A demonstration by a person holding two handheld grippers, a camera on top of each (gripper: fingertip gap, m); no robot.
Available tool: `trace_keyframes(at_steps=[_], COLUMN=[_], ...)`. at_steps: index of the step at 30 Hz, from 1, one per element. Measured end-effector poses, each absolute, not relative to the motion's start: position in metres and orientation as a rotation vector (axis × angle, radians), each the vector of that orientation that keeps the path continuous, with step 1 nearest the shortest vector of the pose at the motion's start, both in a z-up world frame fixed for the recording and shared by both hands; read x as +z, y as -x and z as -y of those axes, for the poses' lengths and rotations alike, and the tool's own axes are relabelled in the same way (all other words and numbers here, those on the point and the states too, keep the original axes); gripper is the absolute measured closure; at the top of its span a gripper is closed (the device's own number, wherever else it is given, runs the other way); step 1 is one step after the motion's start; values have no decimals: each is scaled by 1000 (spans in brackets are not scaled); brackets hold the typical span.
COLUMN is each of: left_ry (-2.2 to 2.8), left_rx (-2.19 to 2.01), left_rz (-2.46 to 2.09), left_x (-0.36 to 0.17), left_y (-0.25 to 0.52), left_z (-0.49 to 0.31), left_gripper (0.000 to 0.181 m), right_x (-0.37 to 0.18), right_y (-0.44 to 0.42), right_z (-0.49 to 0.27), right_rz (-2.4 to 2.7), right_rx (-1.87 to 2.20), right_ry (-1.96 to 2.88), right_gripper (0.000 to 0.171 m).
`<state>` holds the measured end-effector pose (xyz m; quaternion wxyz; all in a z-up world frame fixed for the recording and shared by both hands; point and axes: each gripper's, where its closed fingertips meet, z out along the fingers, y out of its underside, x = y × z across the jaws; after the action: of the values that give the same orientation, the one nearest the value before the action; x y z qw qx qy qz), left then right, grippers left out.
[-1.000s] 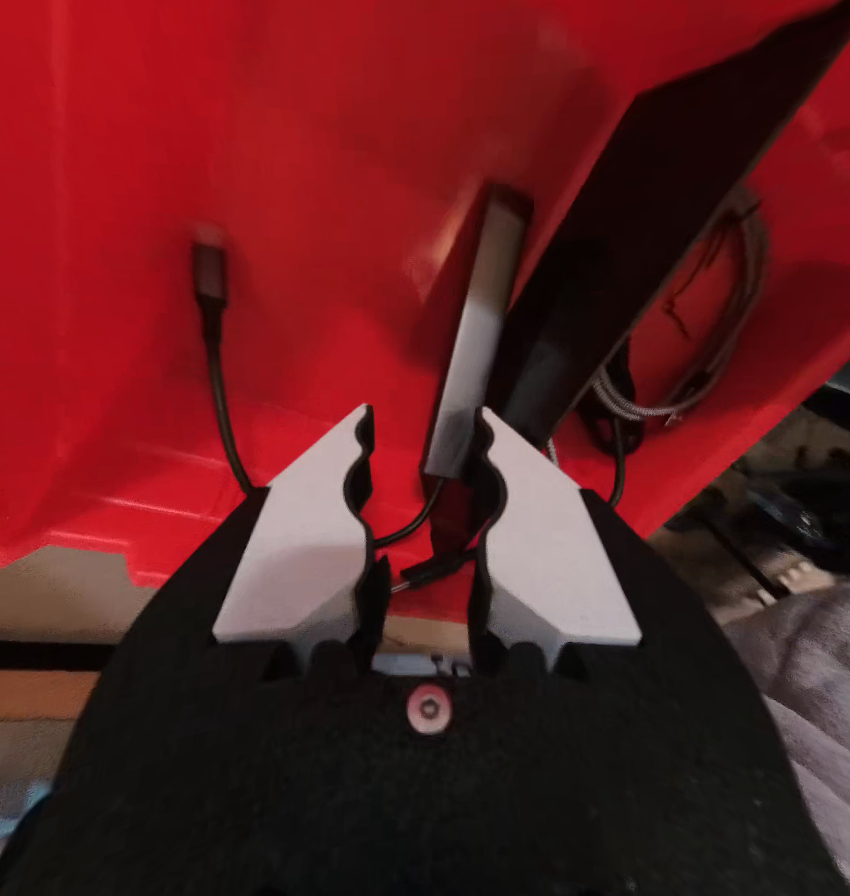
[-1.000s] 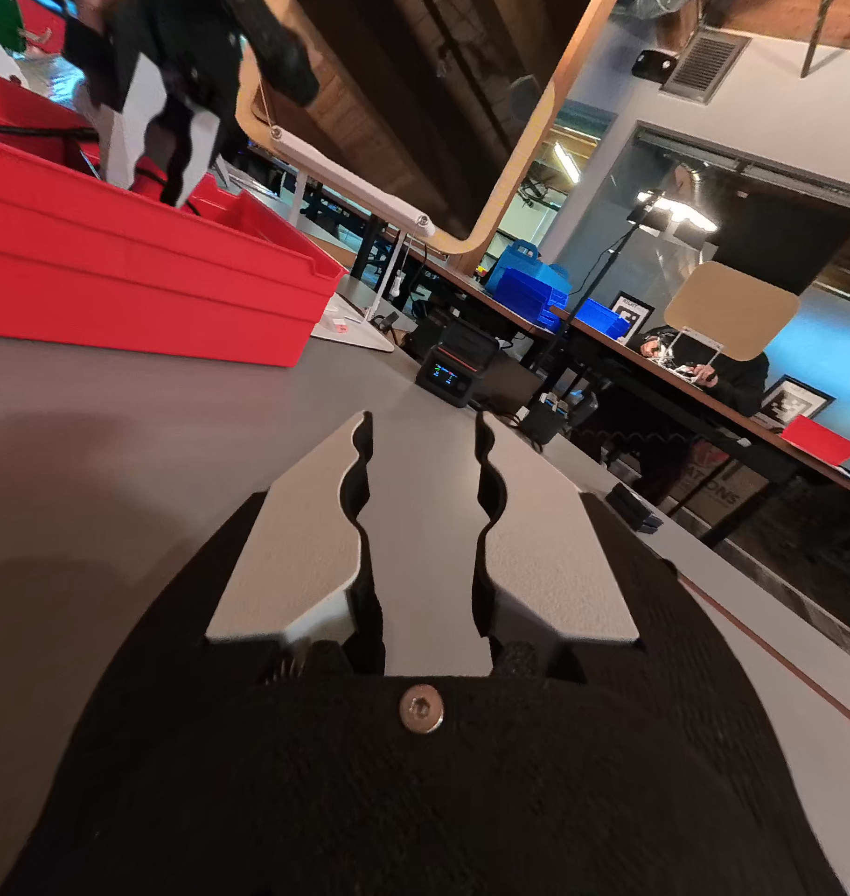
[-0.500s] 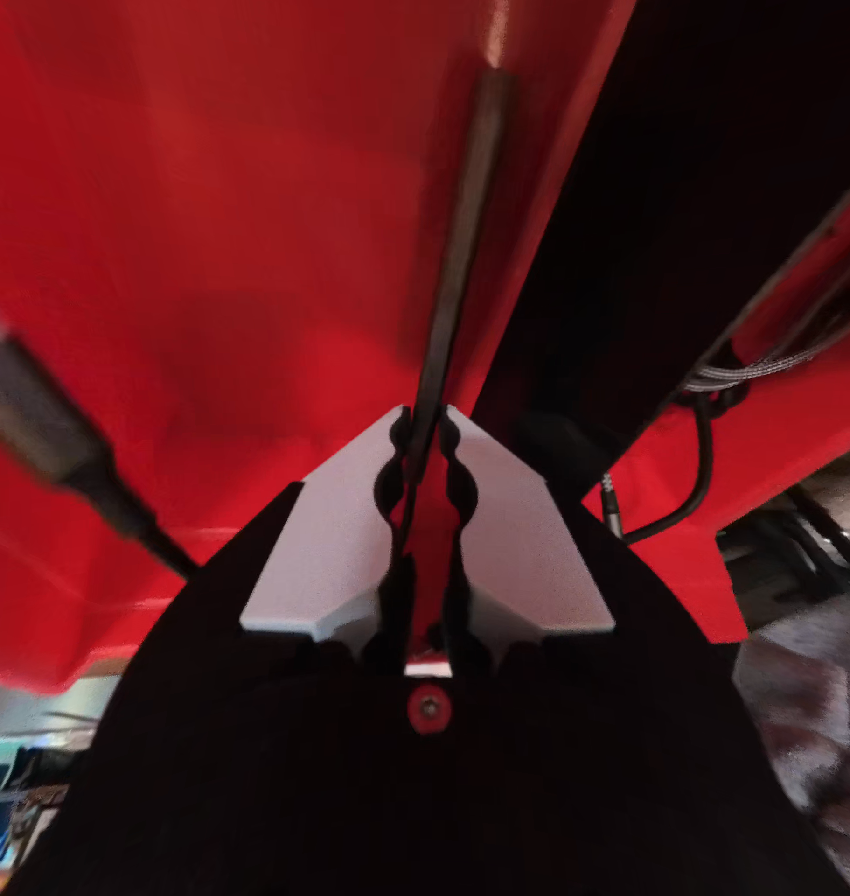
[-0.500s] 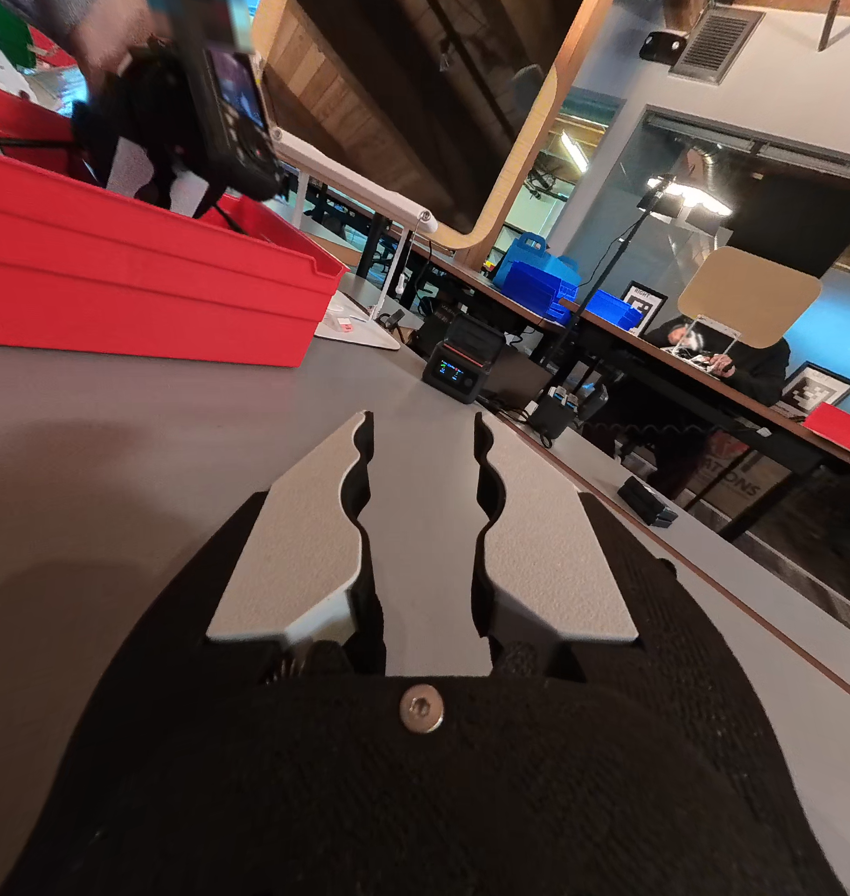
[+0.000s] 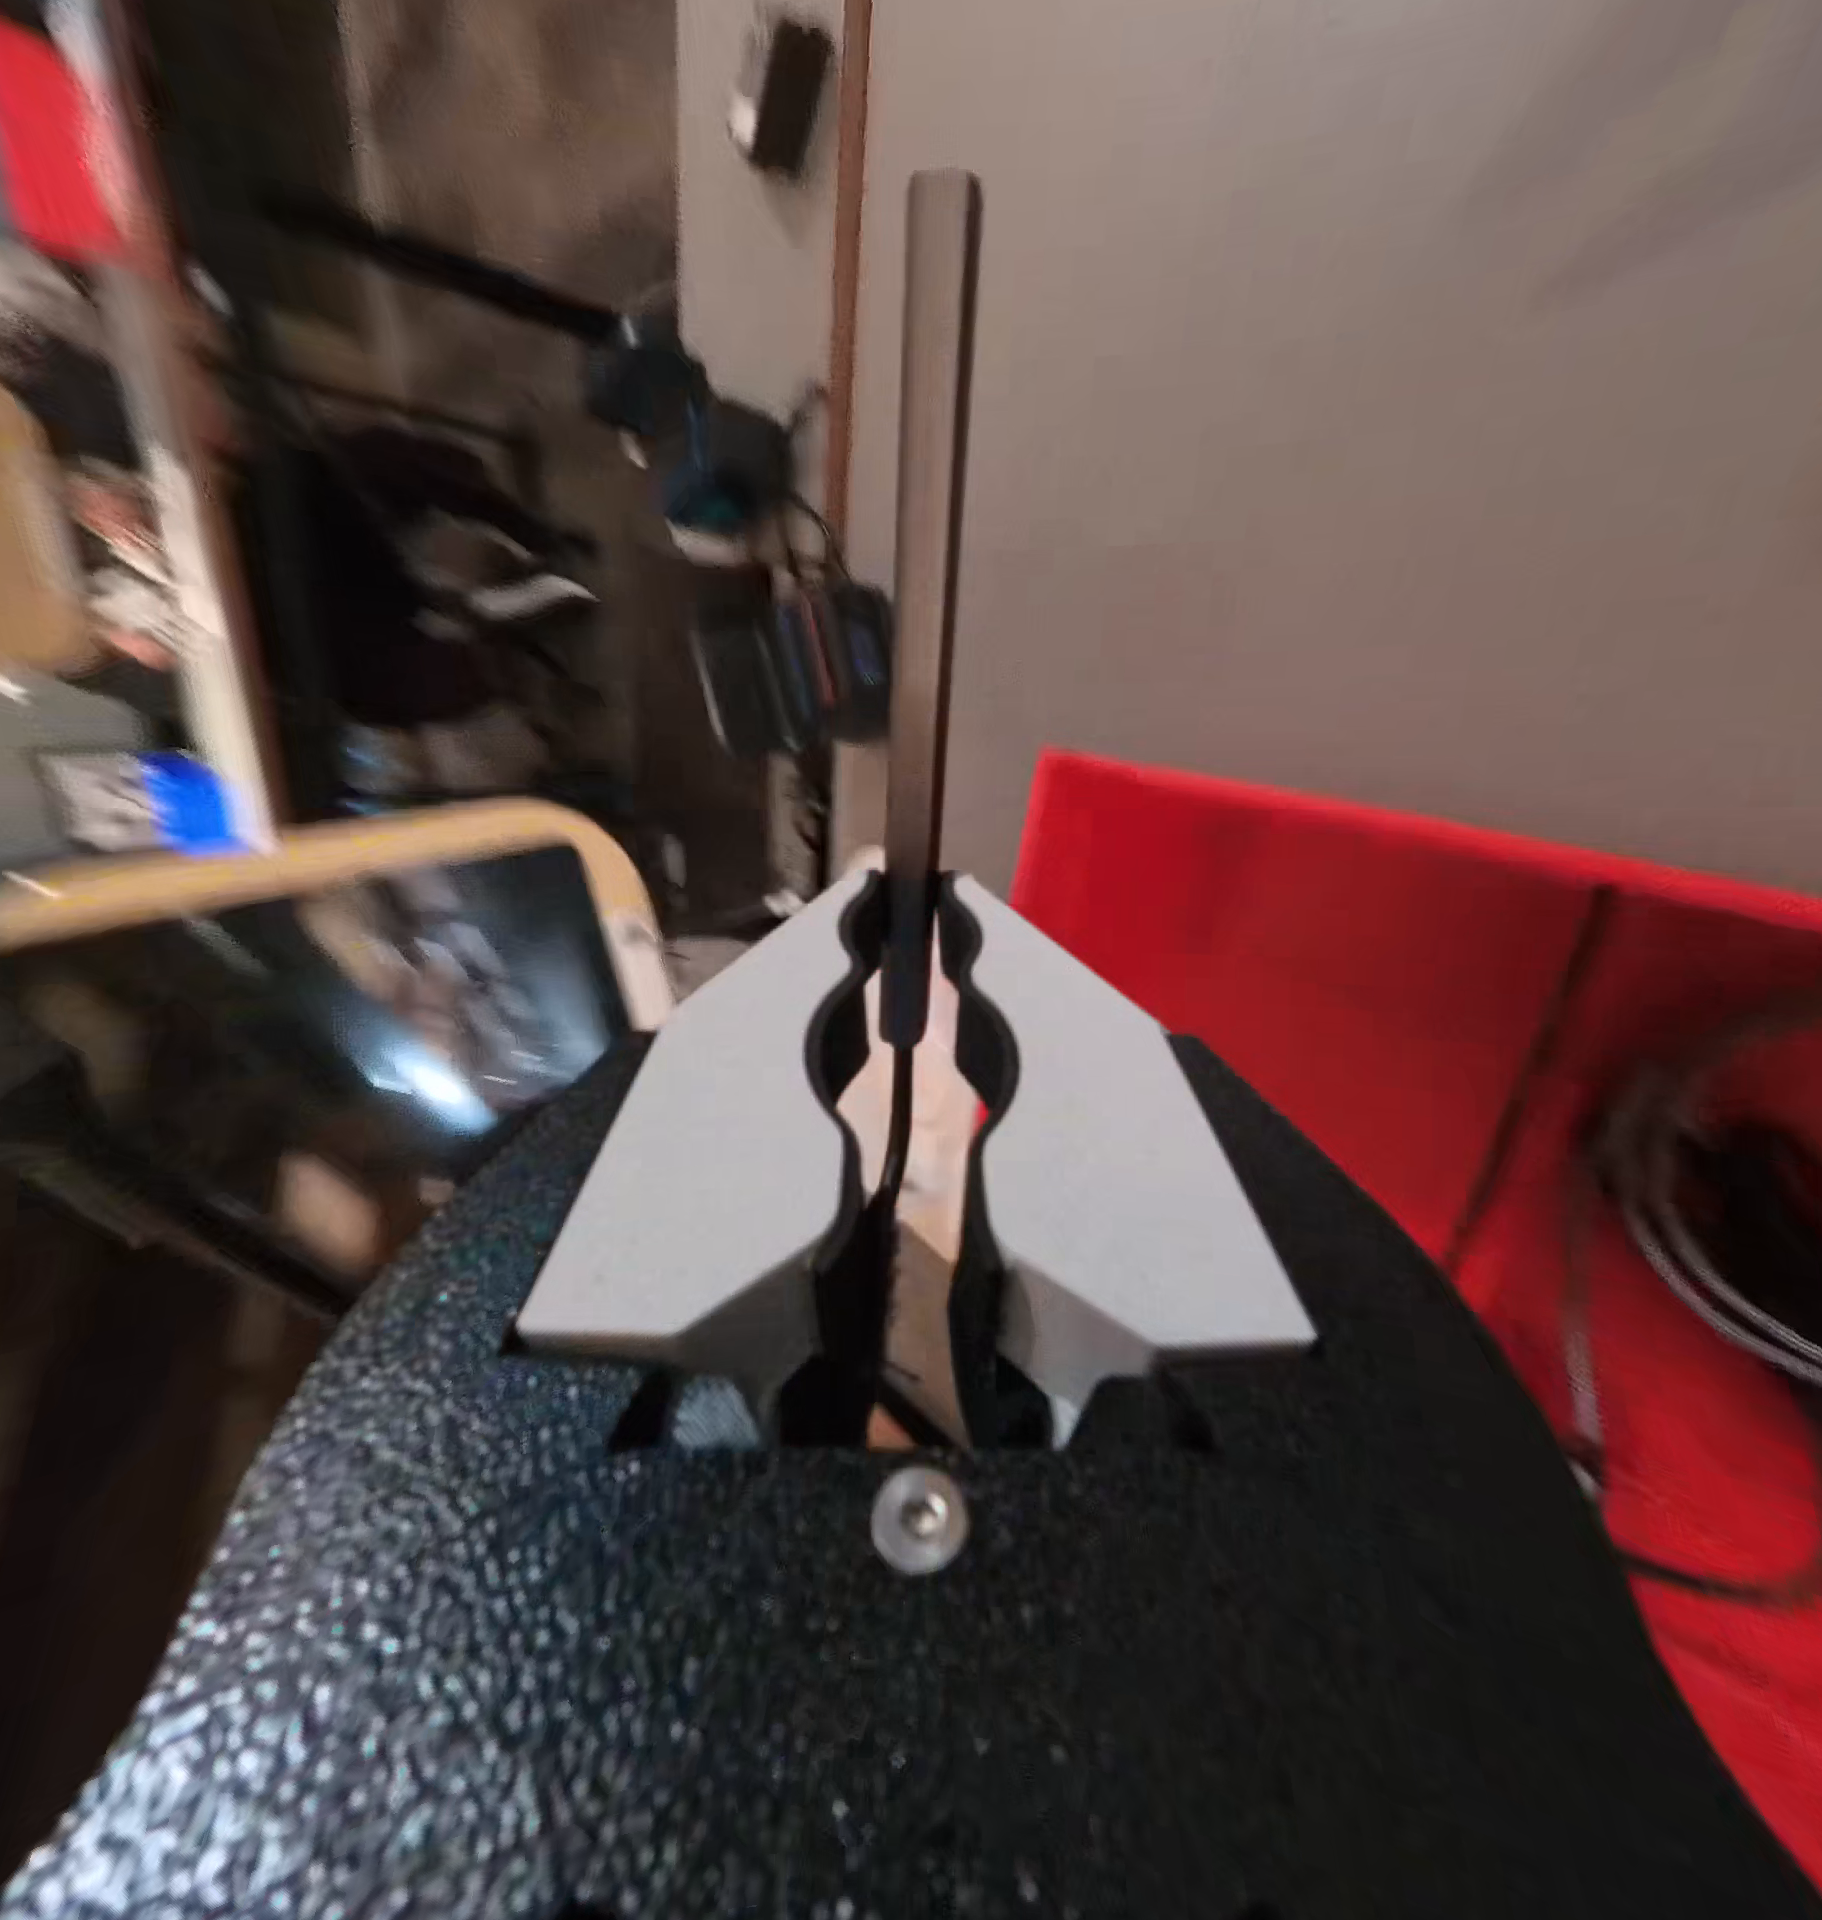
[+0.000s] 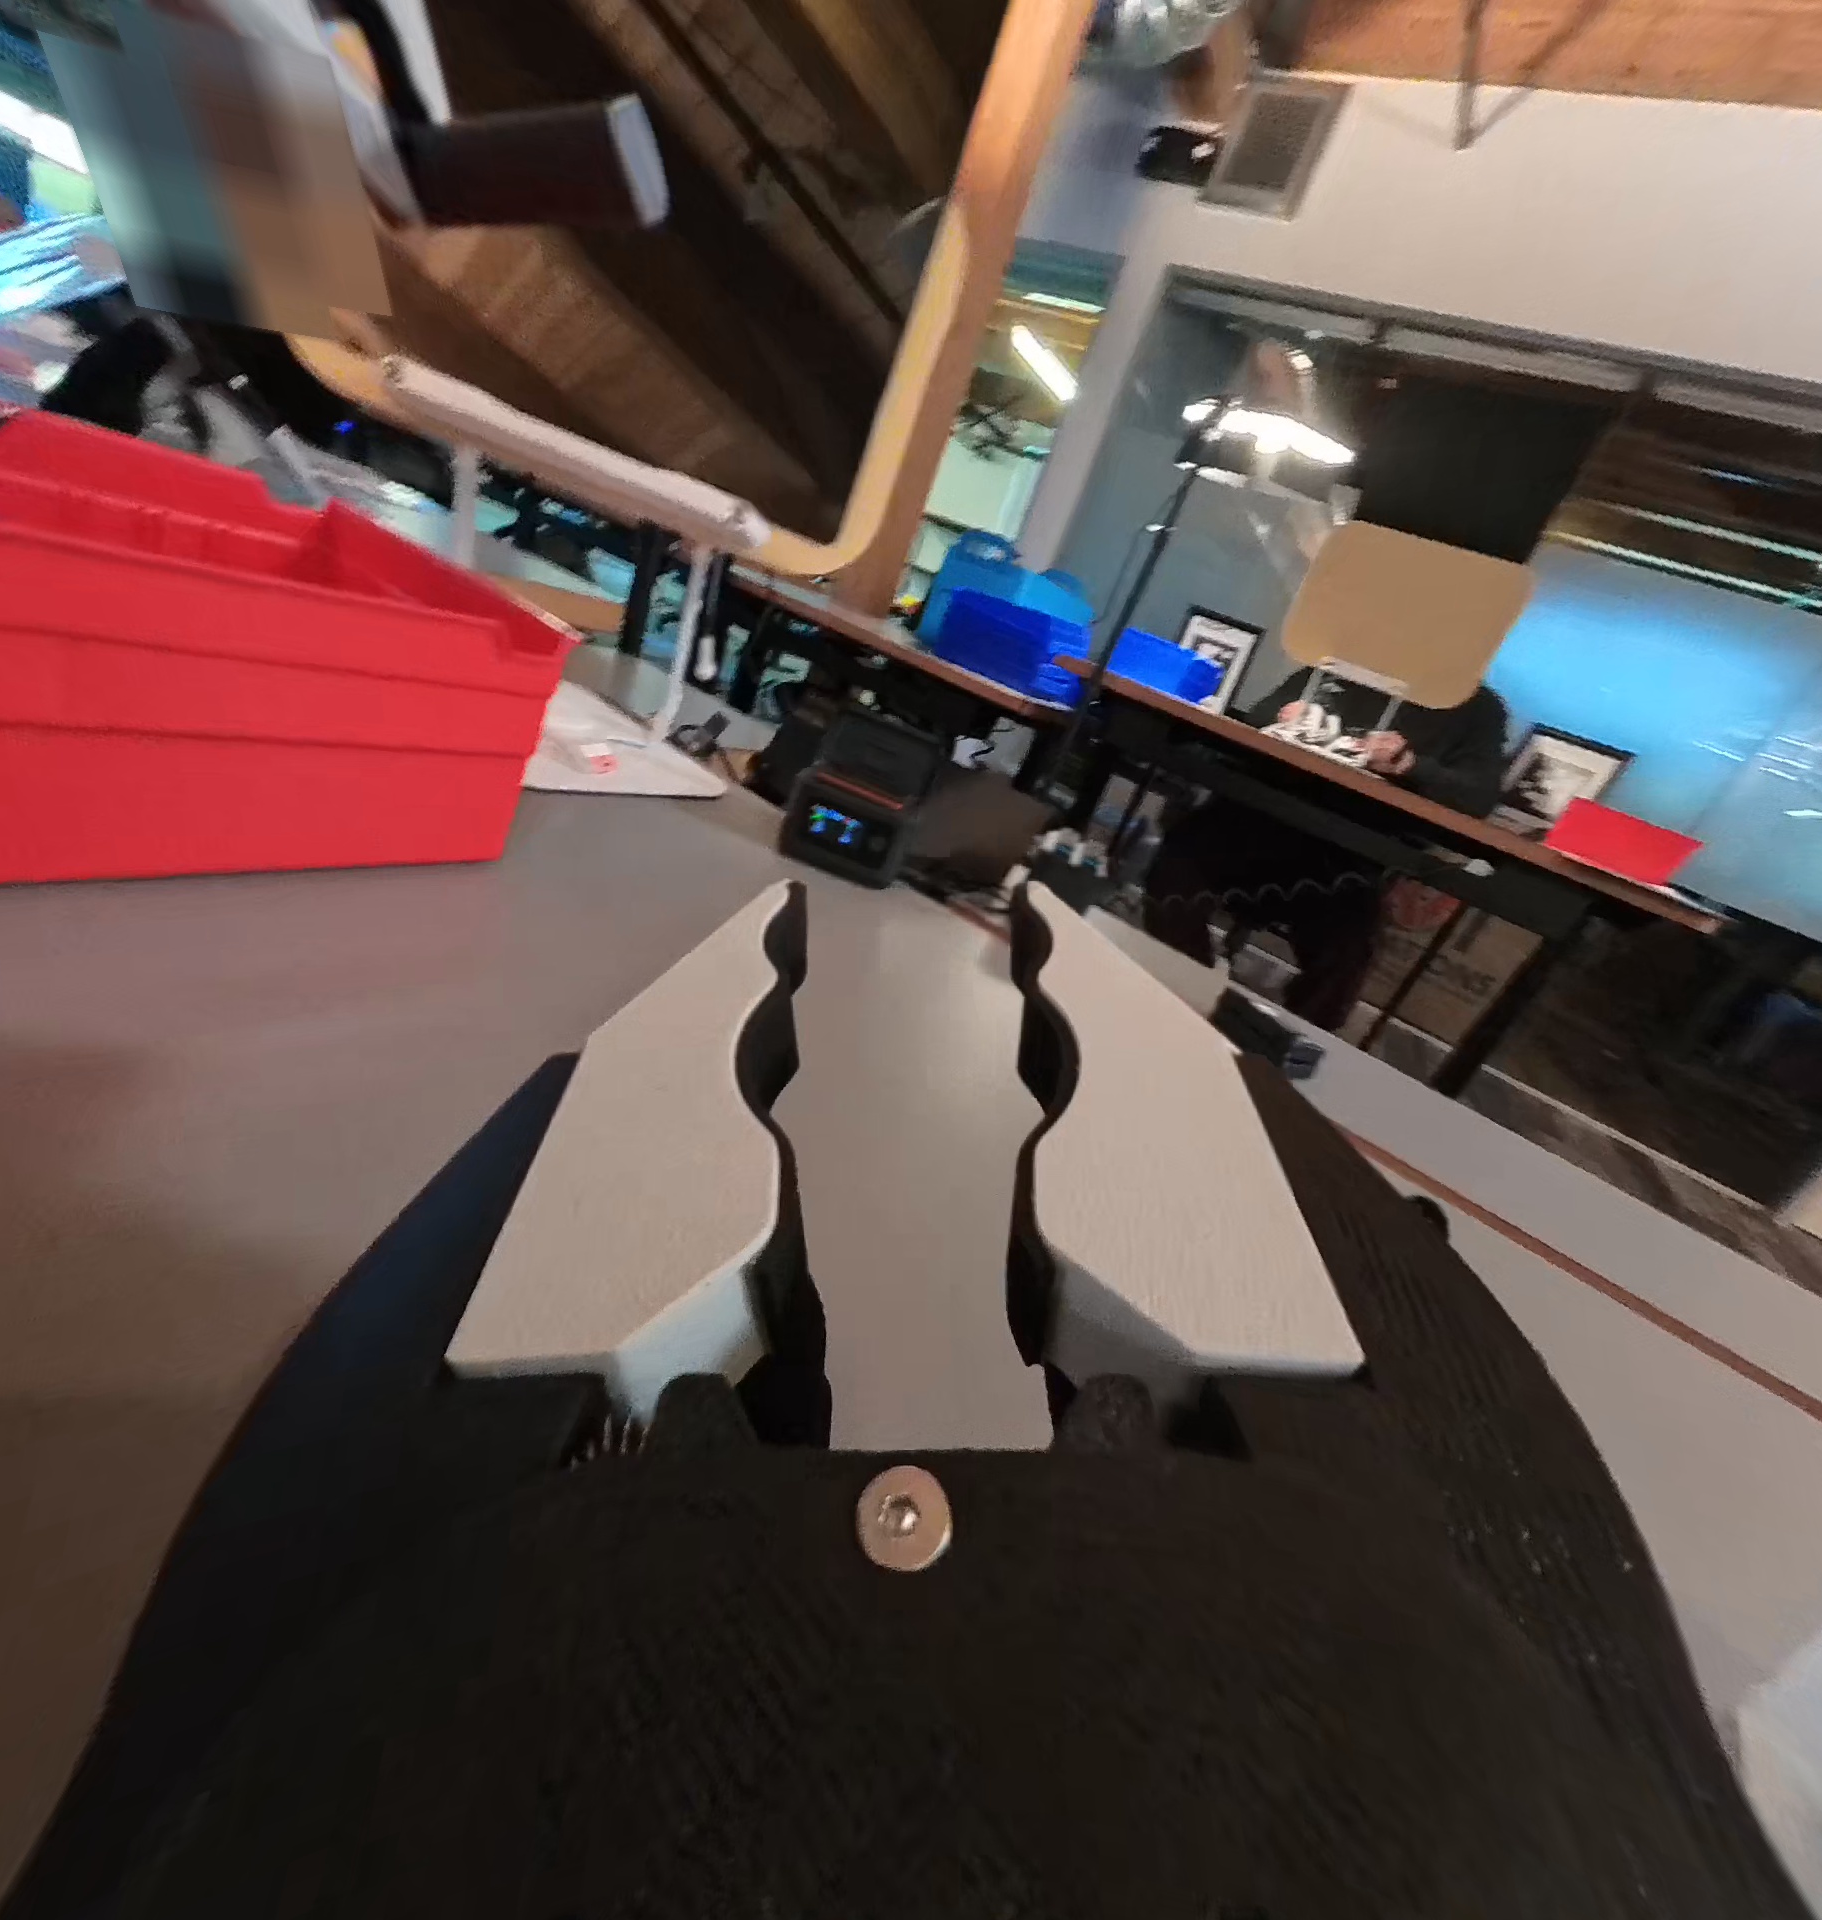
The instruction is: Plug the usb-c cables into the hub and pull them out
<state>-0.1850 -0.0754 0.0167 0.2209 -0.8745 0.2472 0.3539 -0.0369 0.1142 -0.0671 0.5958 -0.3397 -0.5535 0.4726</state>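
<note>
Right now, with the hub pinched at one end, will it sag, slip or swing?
The hub looks stiff: it stands straight out from the left hand-held gripper. It's slim and probably light. Held only near its cable end, it may pivot if bumped.

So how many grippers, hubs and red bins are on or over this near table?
Grippers: 2 (left gripper, right gripper)
Hubs: 1 (hub, clamped in the left one)
Red bins: 1 (red bin)
Total: 4

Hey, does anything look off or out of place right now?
Nothing is damaged or spilled. The hub is clamped edge-on at one end in the left gripper, its thin lead trailing between the fingers. The right gripper is open and empty.
</note>
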Motion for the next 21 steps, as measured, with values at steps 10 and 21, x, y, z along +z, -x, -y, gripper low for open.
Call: trace_keyframes(at_steps=[10, 21], left_ry=[2475, 2635], left_rx=[933, 775], left_rz=[-941, -786], left_x=[-118, -165], left_y=[113, 98], left_z=[-52, -78], left_gripper=[173, 173], right_x=[-64, -77], right_y=[34, 43], right_z=[-148, -180], right_rz=[1161, 1096], right_rx=[1089, 1027], right_ry=[916, 1163], right_gripper=[134, 134])
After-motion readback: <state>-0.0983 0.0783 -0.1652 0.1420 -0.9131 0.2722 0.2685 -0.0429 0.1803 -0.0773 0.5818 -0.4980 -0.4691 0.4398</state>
